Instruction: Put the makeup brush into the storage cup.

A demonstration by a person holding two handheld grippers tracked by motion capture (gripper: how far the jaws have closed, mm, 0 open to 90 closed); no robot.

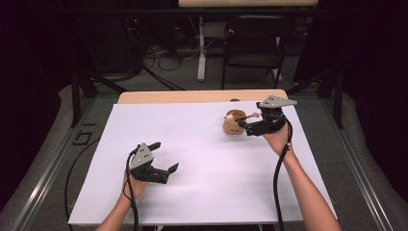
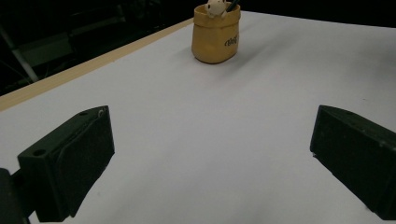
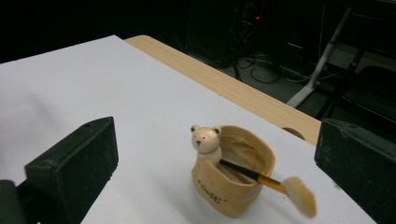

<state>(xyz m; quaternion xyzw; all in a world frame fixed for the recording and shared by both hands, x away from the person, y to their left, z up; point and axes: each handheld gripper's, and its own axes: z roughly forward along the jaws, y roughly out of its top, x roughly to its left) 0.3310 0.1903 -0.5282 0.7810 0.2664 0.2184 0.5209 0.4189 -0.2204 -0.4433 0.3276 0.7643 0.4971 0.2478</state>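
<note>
A tan soft-looking pot (image 1: 233, 127) with a small bear figure on its rim stands at the back right of the white sheet (image 1: 202, 163). A brush (image 1: 249, 116) leans in it, handle inside and pale bristle head (image 3: 300, 196) sticking out over the rim. My right gripper (image 1: 248, 121) is just right of the pot, open, its jaws standing either side of the pot (image 3: 229, 186) without touching it. My left gripper (image 1: 164, 156) hovers open over the front left of the sheet, nothing between its jaws. It looks across at the pot (image 2: 216, 35) far off.
The sheet covers a wooden table whose bare edge (image 1: 192, 96) shows at the back, with a small hole (image 3: 294, 133) near the pot. Beyond the table stand a dark folding chair (image 1: 255, 43), a desk leg and floor cables.
</note>
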